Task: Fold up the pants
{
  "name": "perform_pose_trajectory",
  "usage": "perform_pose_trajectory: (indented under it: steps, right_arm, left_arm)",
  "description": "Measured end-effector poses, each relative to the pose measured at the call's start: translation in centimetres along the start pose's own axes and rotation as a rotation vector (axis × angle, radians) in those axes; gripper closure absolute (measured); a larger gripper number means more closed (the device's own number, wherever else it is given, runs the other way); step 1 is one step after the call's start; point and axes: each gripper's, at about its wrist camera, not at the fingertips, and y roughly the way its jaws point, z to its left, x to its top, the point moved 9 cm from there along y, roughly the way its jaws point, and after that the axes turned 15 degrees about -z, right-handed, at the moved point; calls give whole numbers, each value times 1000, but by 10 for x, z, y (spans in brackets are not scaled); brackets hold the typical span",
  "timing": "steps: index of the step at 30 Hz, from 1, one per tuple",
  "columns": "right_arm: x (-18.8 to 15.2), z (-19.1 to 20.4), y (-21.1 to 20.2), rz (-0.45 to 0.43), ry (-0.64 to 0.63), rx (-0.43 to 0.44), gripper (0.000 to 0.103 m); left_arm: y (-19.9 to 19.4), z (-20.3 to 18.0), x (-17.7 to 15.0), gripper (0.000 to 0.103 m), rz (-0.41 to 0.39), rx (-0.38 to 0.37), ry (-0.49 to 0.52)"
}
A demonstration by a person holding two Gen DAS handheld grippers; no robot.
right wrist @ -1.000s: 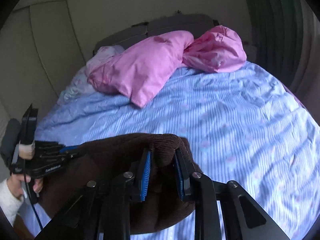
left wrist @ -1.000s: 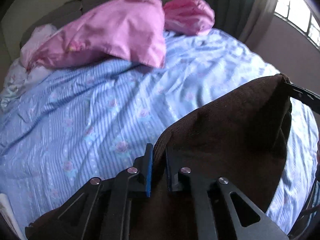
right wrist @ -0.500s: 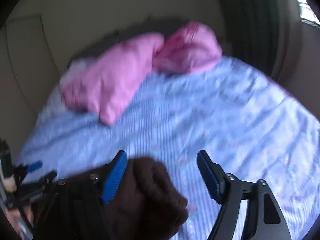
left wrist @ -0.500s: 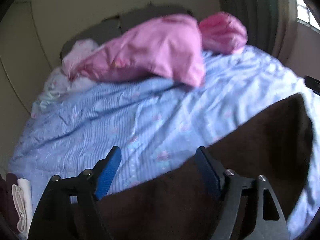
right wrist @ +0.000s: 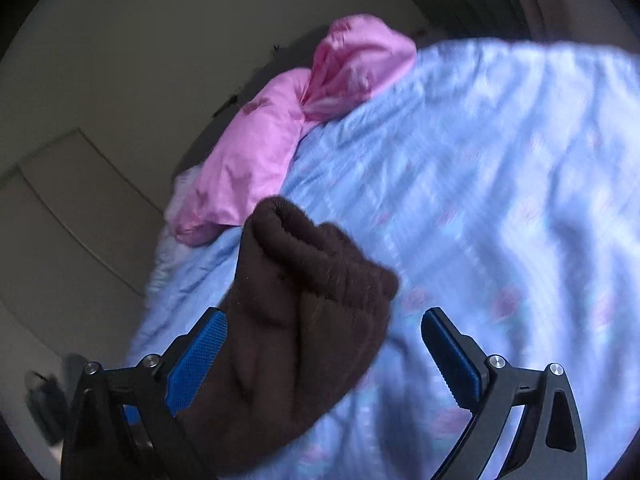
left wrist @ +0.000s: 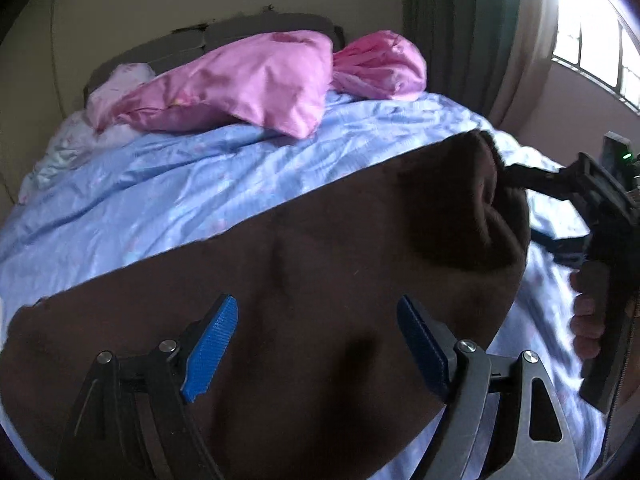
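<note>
Both claws have let go of the brown pants [left wrist: 320,300] that they pinched a second ago. Then the left claw [left wrist: 316,348] had its blue pads pressed together on a fold of the cloth; its jaws have just been opening and now stand spread, with the cloth lying under and between the pads but not squeezed by them. The right claw [right wrist: 324,360] has likewise just been opening and is now spread very wide; the bunched, ribbed end of the pants lies against its left pad [right wrist: 196,364], while the right pad is well clear of it. The pants now lie spread across the near part of the bed [left wrist: 160,184], on the blue floral sheet, where before they hung up between the two claws. In the left wrist view the right claw's tool shows at the right edge, with the person's fingers [left wrist: 586,320] around its handle; one tip seems to sit by the far right corner of the pants, though the dark cloth makes contact hard to judge. Two pink pillows [left wrist: 248,84] remain at the far end of the bed.
</note>
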Motion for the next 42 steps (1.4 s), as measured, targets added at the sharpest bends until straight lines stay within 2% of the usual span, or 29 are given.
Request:
perform_pose_trajectory:
  steps: [2, 6, 9, 11, 12, 13, 15, 16, 17, 19, 20, 22, 25, 26, 30, 34, 38, 42]
  right_arm:
    - [-5, -4, 12, 21, 107, 42, 4]
    - [-14, -19, 41, 57, 199, 8, 3]
    - [-13, -24, 54, 45, 233, -25, 3]
    - [-8, -20, 61, 38, 232, -12, 5]
    - [-7, -21, 64, 44, 238, -20, 16]
    - [-9, -23, 68, 58, 247, -36, 34]
    - [-10, -33, 67, 72, 277, -59, 50]
    - [-13, -37, 66, 79, 307, -61, 55]
    - [-14, -40, 63, 83, 323, -60, 57]
    - [-14, -41, 57, 86, 318, -77, 59]
    - [-14, -39, 54, 83, 303, -90, 59]
    - [-9, -31, 47, 71, 262, -115, 61]
    - [7, -2, 31, 37, 175, -125, 62]
    - [13, 9, 25, 22, 127, -126, 62]
    - [32, 72, 0, -41, -112, -146, 62]
    - [32, 150, -22, -97, -330, -167, 62]
    - [14, 220, -29, -139, -517, -166, 62]
    - [-26, 280, -25, -121, -620, -118, 64]
  left_arm:
    - [8, -7, 17, 21, -32, -51, -31]
    - [22, -12, 31, 21, -17, -73, -94]
    - [23, -14, 23, 21, 3, -82, -99]
    - [25, -9, 11, 21, 22, -50, -65]
    - [26, -5, 6, 21, 30, -32, -54]
    - [29, 3, -1, 21, 45, -1, -47]
    - [35, 16, -13, 21, 79, 36, -67]
    - [43, 21, -25, 21, 141, 37, -93]
    - [50, 22, -32, 19, 186, 32, -95]
    - [54, 20, -33, 18, 196, 44, -58]
    - [54, 17, -31, 18, 205, 56, -16]
    - [45, 16, -22, 22, 195, 36, -4]
    - [12, 25, 2, 24, 111, 7, -41]
    - [-10, 36, 14, 24, 65, 36, -31]
    - [-76, 80, 34, 24, -22, 161, 56]
    - [-127, 122, 28, 24, -26, 250, 102]
    - [-182, 177, 9, 23, -37, 362, 55]
    - [-220, 229, -19, 23, -11, 444, -70]
